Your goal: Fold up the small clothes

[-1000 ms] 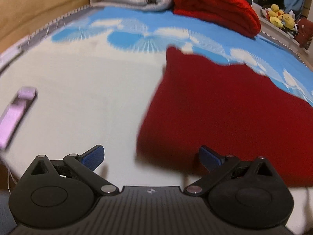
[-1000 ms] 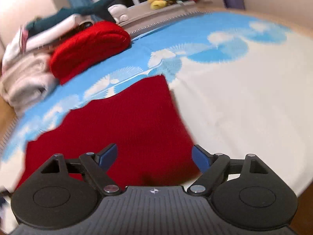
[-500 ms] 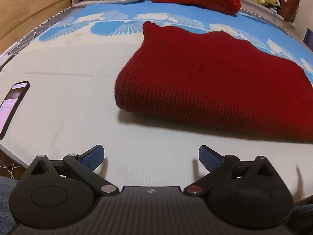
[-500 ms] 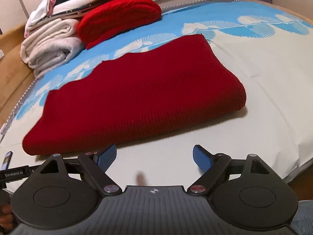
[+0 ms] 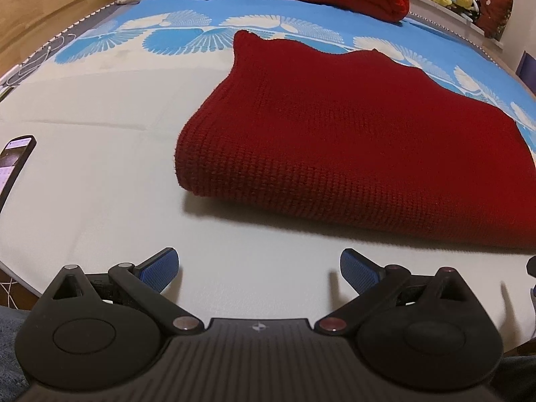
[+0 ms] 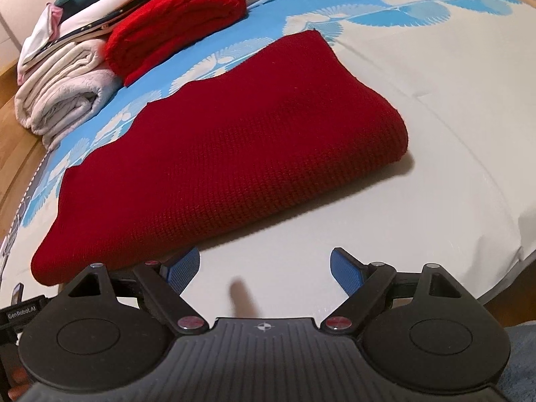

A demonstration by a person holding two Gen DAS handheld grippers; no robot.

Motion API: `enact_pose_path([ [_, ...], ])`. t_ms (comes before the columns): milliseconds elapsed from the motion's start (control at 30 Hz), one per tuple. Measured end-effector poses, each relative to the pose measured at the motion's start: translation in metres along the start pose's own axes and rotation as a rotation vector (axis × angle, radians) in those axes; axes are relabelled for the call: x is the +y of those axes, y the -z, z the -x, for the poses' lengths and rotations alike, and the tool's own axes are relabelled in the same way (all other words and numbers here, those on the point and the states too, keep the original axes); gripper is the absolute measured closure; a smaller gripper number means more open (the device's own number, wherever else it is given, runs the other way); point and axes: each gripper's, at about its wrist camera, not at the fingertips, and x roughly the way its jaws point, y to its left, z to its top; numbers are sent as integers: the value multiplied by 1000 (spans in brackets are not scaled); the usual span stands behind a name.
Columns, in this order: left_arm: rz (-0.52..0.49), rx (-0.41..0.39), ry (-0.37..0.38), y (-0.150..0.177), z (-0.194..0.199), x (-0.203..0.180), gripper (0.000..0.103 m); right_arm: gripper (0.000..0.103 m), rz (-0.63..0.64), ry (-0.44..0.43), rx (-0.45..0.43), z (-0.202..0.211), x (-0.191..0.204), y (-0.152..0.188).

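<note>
Two grippers, both released and holding nothing: left gripper [image 5: 258, 266] and right gripper [image 6: 264, 268] hover above the bed sheet [image 5: 100, 181]. One folded dark-red knit garment [image 5: 351, 140] lies flat just beyond them. One phone [image 5: 13, 164] lies left. Farther back: one bright-red folded knit [image 6: 174, 20] and one white blanket roll [image 6: 63, 90].
</note>
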Motion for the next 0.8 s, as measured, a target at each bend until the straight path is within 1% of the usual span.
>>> enact_pose_path([
  [200, 0, 6, -4, 1, -2, 0, 0, 17, -33, -26, 16, -2, -2, -2],
  [433, 2, 13, 3, 0, -2, 1, 0, 17, -69, -20, 14, -2, -5, -3],
  [500, 7, 14, 2, 0, -2, 2, 0, 17, -123, -34, 11, -1, -12, -4],
  [667, 28, 23, 6, -1, -4, 5, 0, 17, -359, -102, -18, 0, -39, -9],
  [800, 32, 27, 14, 0, -3, 6, 0, 17, -458, -117, -51, -2, -51, -12],
])
